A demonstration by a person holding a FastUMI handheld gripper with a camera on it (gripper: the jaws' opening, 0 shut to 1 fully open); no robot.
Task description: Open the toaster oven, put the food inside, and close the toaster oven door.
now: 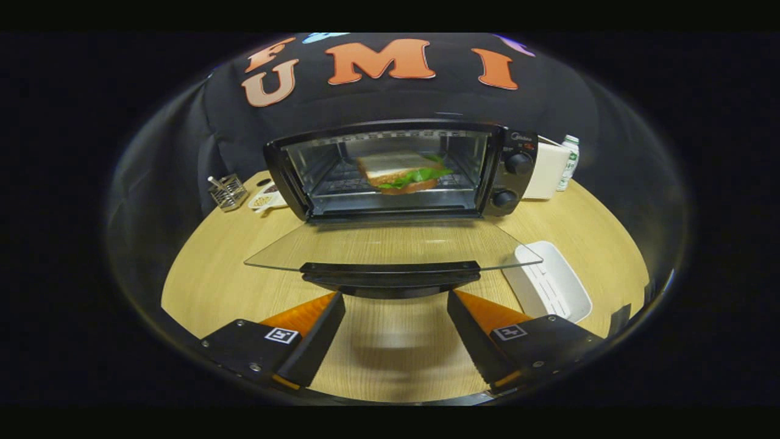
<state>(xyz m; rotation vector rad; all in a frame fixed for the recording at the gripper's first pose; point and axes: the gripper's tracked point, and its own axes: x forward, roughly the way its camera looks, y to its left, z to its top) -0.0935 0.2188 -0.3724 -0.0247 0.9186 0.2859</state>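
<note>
A black toaster oven stands on the wooden table beyond my fingers, its glass door folded down flat toward me. A sandwich with green lettuce lies on the rack inside the oven. The door's dark handle runs across just ahead of my fingertips. My gripper is open, one finger on each side, with nothing between them and a small gap to the handle.
A white tray lies on the table to the right of the door. A white box and a bottle stand right of the oven. Left of it are a wire holder and a small dish.
</note>
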